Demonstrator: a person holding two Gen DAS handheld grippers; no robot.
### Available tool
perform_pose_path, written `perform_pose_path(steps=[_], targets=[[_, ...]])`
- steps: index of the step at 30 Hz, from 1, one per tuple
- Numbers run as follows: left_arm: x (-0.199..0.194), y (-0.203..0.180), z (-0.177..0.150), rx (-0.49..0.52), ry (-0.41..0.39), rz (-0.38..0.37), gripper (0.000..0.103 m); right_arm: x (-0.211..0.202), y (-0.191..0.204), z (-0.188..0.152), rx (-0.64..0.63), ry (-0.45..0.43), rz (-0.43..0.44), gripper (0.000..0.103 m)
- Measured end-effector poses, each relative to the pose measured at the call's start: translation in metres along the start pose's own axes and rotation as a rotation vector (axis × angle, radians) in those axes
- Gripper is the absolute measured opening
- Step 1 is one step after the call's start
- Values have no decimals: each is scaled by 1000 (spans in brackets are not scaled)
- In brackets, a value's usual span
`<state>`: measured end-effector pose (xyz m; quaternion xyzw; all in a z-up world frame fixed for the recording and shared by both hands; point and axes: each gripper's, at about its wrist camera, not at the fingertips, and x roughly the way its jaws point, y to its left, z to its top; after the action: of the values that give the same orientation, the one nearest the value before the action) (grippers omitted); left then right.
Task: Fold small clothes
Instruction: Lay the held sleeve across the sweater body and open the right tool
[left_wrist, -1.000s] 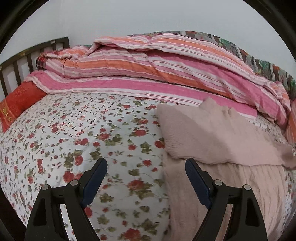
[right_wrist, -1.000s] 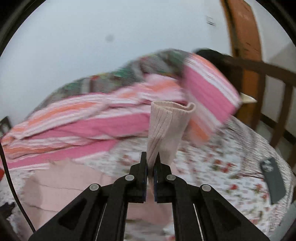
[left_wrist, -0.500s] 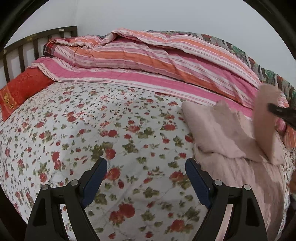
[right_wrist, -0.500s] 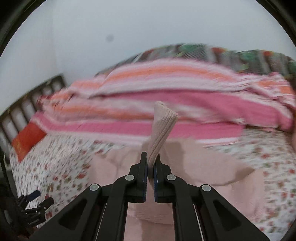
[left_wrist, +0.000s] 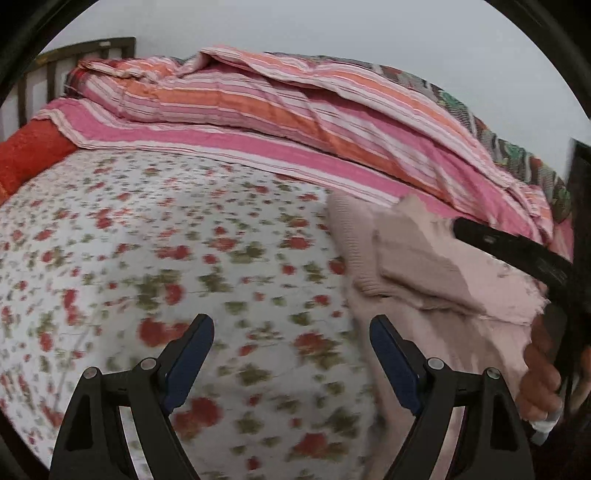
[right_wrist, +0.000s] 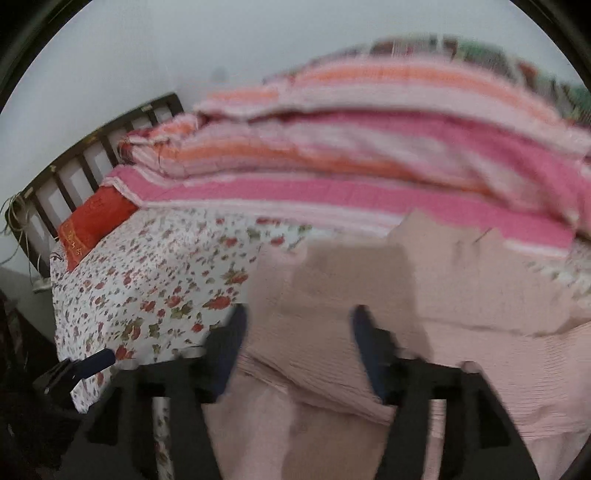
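On the bed, over the floral sheet (left_wrist: 155, 258): left gripper (left_wrist: 291, 343) hangs with jaws spread wide, nothing between the pads, bare sheet showing in the gap. Its right finger sits just over the left edge of the pink knit garment (left_wrist: 424, 266); contact cannot be told.

Right gripper (right_wrist: 299, 332): jaws opening at this moment, fingers blurred. Pink knit cloth fills the space between and below them, but the pads are not pressing on it. In the left wrist view one dark finger of this gripper shows at the right edge, lying across the garment's upper layer, with the person's hand (left_wrist: 543, 373) wrapped on the handle below it.

Garment: one pale pink ribbed knit piece, spread on the right side of the bed, near the folded quilt. A folded-over layer lies on top of the lower panel; edges uneven, top corner peaked up toward the quilt. A ribbed strip crosses under the right gripper's fingers (right_wrist: 369, 332).

Counts:
- grippers: two
- pink knit garments: one, as far as can be told
- striped pink and orange quilt (left_wrist: 295, 122): one, heaped along the far side
- darker patterned blanket behind it: one, only its edge visible
- red cushion (right_wrist: 92, 221): one, at the headboard (right_wrist: 74, 173)
- dark slatted headboard: one
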<state>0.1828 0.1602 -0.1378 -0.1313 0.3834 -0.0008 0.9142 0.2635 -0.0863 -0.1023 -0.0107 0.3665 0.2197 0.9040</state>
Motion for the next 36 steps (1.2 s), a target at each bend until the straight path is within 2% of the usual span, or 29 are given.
perform_pose_path(steps=[6, 8, 10, 12, 14, 18, 21, 22, 23, 25, 28, 30, 33, 36], targets=[[19, -40, 11, 33, -8, -120, 83, -59, -69, -23, 20, 18, -139, 62], [29, -52, 18, 46, -7, -169, 70, -75, -95, -38, 32, 28, -217, 62], [41, -60, 24, 34, -3, -199, 62, -90, -121, -54, 60, 37, -275, 62], [51, -65, 28, 23, 3, -214, 59, -99, -141, -67, 94, 45, -300, 62], [64, -70, 32, 29, 30, -217, 49, -105, -161, -82, 138, 56, -321, 62], [82, -76, 33, 37, 79, -178, 45, -106, -190, -109, 219, 80, -325, 61], [92, -77, 32, 20, 94, -167, 36, -95, -197, -119, 249, 100, -310, 61], [95, -79, 32, 25, 99, -163, 26, -91, -198, -120, 252, 105, -306, 61], [97, -80, 32, 32, 100, -161, 11, -87, -199, -121, 250, 104, -310, 61], [96, -85, 34, 38, 87, -171, 9, -85, -197, -119, 237, 99, -320, 61], [84, -85, 42, 34, 9, -168, 9, -83, -195, -112, 223, 83, -311, 61], [80, -82, 47, 17, -11, -159, 9, -84, -195, -110, 221, 68, -297, 61], [84, -78, 47, 24, -2, -136, 9, -90, -193, -106, 209, 30, -261, 61], [97, -78, 38, 58, 41, -104, 10, -96, -192, -102, 201, -22, -240, 61]])
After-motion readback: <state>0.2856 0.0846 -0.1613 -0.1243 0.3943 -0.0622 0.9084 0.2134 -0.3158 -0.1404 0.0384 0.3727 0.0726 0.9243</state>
